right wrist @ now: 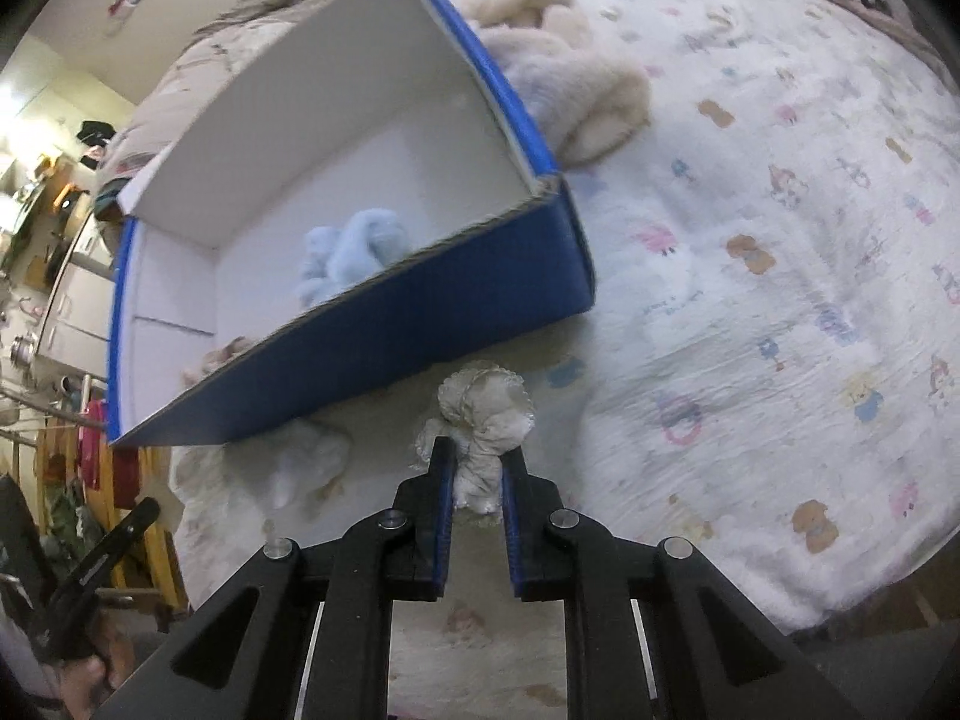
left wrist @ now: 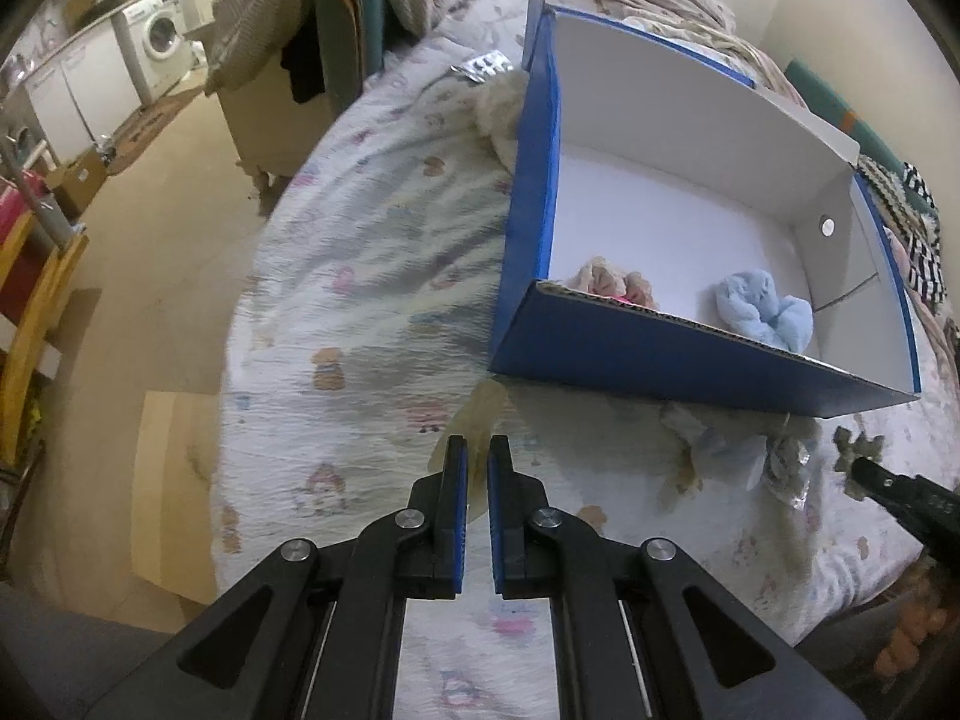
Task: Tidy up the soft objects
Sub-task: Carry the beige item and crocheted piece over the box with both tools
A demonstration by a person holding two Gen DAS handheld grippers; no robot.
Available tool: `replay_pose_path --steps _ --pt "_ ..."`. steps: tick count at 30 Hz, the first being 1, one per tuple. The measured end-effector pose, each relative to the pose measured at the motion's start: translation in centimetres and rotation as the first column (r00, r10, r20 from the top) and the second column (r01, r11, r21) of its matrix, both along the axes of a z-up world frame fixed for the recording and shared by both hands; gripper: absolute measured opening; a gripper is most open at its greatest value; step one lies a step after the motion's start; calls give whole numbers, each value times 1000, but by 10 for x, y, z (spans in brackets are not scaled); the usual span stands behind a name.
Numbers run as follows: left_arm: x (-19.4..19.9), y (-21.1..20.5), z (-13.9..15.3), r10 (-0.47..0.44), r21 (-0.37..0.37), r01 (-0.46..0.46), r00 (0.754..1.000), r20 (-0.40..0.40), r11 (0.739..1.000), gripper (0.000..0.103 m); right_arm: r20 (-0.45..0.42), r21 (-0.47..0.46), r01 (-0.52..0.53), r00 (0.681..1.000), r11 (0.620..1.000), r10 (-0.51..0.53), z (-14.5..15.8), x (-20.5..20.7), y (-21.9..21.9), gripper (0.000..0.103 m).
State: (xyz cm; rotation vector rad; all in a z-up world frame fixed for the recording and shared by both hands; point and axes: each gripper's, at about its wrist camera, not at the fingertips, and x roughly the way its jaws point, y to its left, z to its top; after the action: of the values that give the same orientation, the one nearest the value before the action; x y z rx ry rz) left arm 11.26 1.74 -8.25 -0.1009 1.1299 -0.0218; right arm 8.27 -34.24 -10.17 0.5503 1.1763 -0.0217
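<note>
- The right gripper point(right wrist: 475, 468) is clamping a small grey-white plush toy point(right wrist: 483, 420), fuzzy and lumpy, at lower centre.
- The left gripper point(left wrist: 477, 456) is sitting clenched with nothing between its pads.
- A blue cardboard box point(left wrist: 630, 354) with a white lining is holding a fluffy pale-blue toy point(left wrist: 762, 309).
- A crinkled cartoon-print quilt point(right wrist: 780, 300) is covering the bed.
- A washing machine point(left wrist: 156, 36) is standing at upper left.

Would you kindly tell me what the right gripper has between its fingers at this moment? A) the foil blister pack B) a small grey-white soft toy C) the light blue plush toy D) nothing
B: in the right wrist view the right gripper is closed on the small grey-white soft toy, just in front of the blue box.
</note>
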Motion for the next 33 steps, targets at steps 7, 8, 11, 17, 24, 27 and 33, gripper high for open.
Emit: replay_pose_path --steps 7,8,11,17,24,27,33 --pt "-14 2 24 17 24 -20 995 101 1000 6 75 19 -17 997 1000 15 21 -20 18 16" --pt "-16 1 29 17 30 -21 992 124 999 6 104 11 -26 994 1000 24 26 -22 25 16" --pt "-17 -3 46 14 33 -21 982 189 999 6 201 -19 -51 978 999 53 47 -26 41 16" --pt "-2 -20 72 -18 12 15 973 229 1000 6 316 -104 -124 937 987 151 81 -16 60 17" --pt "23 -47 87 -76 17 74 968 238 997 6 347 -132 -173 914 976 209 97 14 76 17" --pt "36 -56 90 -102 37 95 964 244 995 6 344 -159 -195 908 968 239 99 29 82 16" --pt "64 -66 86 -137 69 124 963 233 990 6 328 -177 -219 906 960 267 96 58 87 16"
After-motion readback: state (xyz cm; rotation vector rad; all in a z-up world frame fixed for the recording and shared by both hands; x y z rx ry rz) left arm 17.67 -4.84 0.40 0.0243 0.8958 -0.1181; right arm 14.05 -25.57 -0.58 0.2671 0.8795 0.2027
